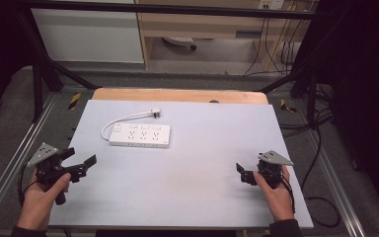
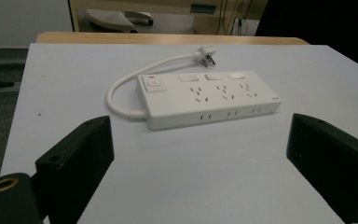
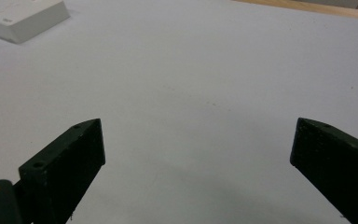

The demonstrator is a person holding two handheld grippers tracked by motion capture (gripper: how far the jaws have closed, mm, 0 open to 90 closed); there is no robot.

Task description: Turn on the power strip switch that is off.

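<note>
Power strip (image 1: 139, 136) lies flat on the worktop (image 1: 202, 163) — ahead of the left tongs (image 1: 81, 165), well apart from the right tongs (image 1: 244, 174); both gape, holding nothing, bare surface between.

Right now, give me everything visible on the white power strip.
The power strip is a white, plastic-looking bar lying flat, sockets up, on the pale table, toward its far left part. Its top carries one larger switch with a small red mark at the cord end, then three smaller switches, each above a socket group; more slots run along the near side. A short white cord loops from one end to an unplugged plug resting on the table. Neither gripper touches it.
</note>
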